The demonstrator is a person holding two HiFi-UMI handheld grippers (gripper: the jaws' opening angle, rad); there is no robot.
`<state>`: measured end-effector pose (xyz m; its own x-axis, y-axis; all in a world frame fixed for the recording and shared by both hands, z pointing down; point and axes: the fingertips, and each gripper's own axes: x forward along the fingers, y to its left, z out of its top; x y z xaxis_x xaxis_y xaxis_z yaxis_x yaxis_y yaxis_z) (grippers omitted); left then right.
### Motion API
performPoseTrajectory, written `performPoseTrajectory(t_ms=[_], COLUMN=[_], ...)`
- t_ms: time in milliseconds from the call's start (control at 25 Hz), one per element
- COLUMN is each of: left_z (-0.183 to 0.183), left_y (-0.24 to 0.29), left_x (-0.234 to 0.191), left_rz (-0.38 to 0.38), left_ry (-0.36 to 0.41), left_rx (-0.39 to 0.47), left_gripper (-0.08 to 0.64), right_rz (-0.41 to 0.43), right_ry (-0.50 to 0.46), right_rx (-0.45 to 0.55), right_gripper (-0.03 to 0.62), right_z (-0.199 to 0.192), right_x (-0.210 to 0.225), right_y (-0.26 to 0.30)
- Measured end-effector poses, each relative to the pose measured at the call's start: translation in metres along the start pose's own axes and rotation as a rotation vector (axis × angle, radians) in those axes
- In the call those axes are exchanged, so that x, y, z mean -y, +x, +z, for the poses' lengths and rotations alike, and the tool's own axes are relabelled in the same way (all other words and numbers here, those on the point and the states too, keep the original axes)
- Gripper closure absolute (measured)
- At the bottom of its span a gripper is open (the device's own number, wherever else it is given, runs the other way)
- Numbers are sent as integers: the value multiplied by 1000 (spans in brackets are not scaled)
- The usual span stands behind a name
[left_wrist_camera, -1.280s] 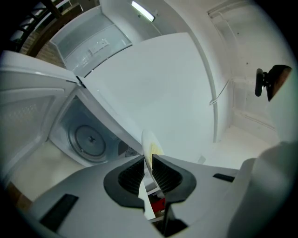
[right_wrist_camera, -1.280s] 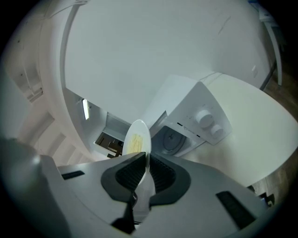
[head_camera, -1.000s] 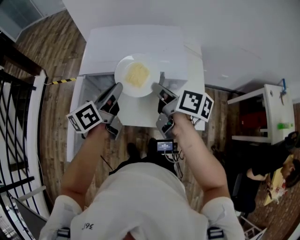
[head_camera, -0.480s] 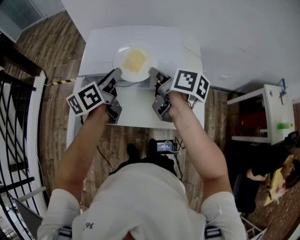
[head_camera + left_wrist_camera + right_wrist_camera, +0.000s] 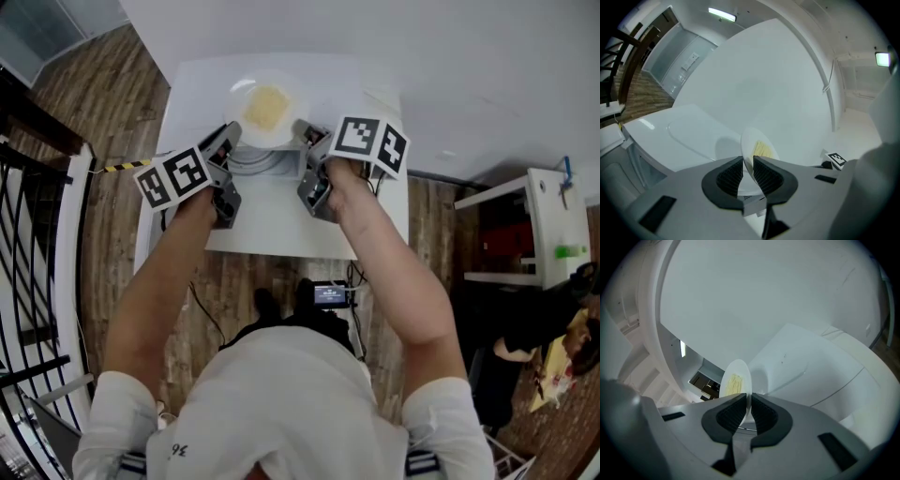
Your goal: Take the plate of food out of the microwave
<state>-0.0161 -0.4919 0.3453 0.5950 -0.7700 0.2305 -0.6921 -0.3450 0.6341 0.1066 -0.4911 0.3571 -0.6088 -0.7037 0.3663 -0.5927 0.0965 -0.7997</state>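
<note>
Plate (image 5: 239,98) is moving farther out over the white microwave (image 5: 197,94).
Left gripper (image 5: 748,165) and right gripper (image 5: 749,404) are pinching its rim; only the head view is showing the side table (image 5: 539,187).

Plate (image 5: 240,97): white, smooth, glossy glaze. Microwave (image 5: 192,98): white casing, smooth, slight sheen. Left gripper (image 5: 748,169) and right gripper (image 5: 749,411): matt grey plastic shells; pads (image 5: 730,176) black, ribbed, rubber-like. Floor (image 5: 103,84): brown wood planks, visible grain. Shirt (image 5: 281,394): white cloth, matt, soft folds.
</note>
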Motion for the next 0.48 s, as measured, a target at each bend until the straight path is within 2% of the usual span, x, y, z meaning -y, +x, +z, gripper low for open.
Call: performPoseTrajectory(t_ms=[280, 480], left_z=[11, 7], left_y=[15, 23], left_x=[-8, -13], left_rz=[31, 45], left_ry=[73, 90], left_rx=[-30, -64], left_gripper=[503, 502], right_rz=[-29, -55], right_ry=[-16, -21], right_rx=[2, -4], right_gripper=[563, 563], right_z=[13, 17], right_x=[2, 9], right_y=[15, 20])
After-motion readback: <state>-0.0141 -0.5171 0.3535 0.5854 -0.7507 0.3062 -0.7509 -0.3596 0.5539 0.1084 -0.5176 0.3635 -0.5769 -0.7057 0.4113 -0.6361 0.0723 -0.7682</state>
